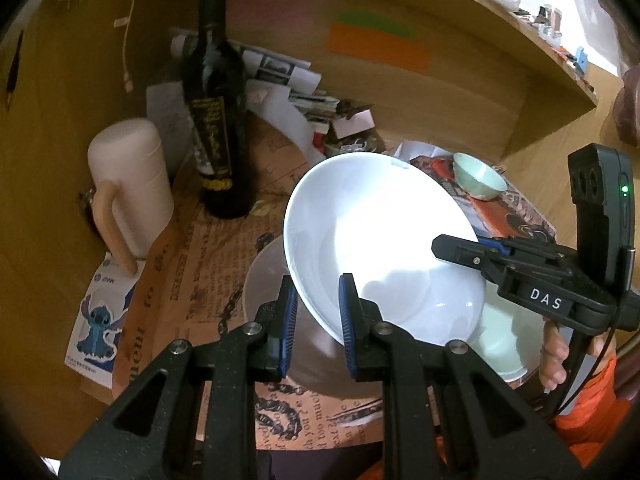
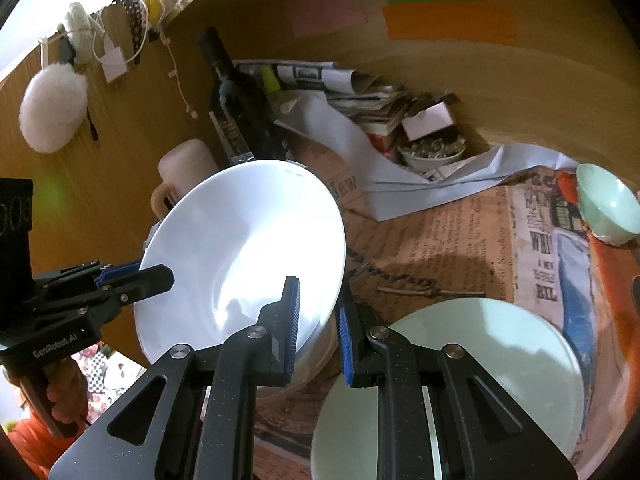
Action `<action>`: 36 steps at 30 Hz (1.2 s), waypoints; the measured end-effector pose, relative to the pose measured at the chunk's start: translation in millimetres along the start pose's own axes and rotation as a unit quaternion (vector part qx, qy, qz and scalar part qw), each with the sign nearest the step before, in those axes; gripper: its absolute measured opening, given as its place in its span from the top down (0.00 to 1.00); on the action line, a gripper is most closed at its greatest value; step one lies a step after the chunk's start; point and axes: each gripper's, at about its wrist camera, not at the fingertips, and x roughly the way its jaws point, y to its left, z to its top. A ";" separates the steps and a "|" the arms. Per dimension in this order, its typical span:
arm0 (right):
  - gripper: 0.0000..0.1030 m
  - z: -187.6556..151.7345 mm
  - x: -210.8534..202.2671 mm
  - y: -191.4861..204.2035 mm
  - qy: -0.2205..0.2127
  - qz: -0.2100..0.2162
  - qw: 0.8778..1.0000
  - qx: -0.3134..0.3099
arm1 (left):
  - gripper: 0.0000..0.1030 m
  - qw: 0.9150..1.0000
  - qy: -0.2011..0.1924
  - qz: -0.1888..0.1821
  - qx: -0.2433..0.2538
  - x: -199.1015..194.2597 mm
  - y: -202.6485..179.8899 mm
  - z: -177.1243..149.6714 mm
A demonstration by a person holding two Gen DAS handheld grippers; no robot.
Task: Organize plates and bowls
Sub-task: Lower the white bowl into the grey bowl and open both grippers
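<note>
The white plate (image 1: 380,248) is held tilted in the air above the table, with one gripper on each side of it. The left gripper (image 1: 318,316) has its two blue-padded fingers on both faces of the plate's lower edge, with a small gap left, so I cannot tell if it really pinches. The right gripper (image 2: 318,316) stands the same way at the opposite edge, one finger in front and one behind; if it presses the rim I cannot tell either.

Under the tilted plate is a pale bowl (image 1: 264,280), partly hidden. Beside it lies a light green plate (image 2: 480,372) flat on the newspaper-print cover (image 2: 440,240). A small green bowl (image 2: 608,208) sits further away, well apart. Behind stand a dark bottle (image 1: 216,120) and a pink mug (image 1: 132,184), near a heap of papers (image 2: 360,92).
</note>
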 end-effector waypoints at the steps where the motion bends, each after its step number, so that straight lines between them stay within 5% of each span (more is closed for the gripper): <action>1: 0.85 -0.5 2.3 0.6 0.003 0.000 1.000 0.000 | 0.81 1.000 0.002 0.000 -0.003 1.1 2.1 -1.4; 36: 0.84 -7.2 36.5 10.0 0.054 -0.029 0.997 -0.052 | 0.81 0.998 0.050 0.029 0.000 22.5 15.9 -14.8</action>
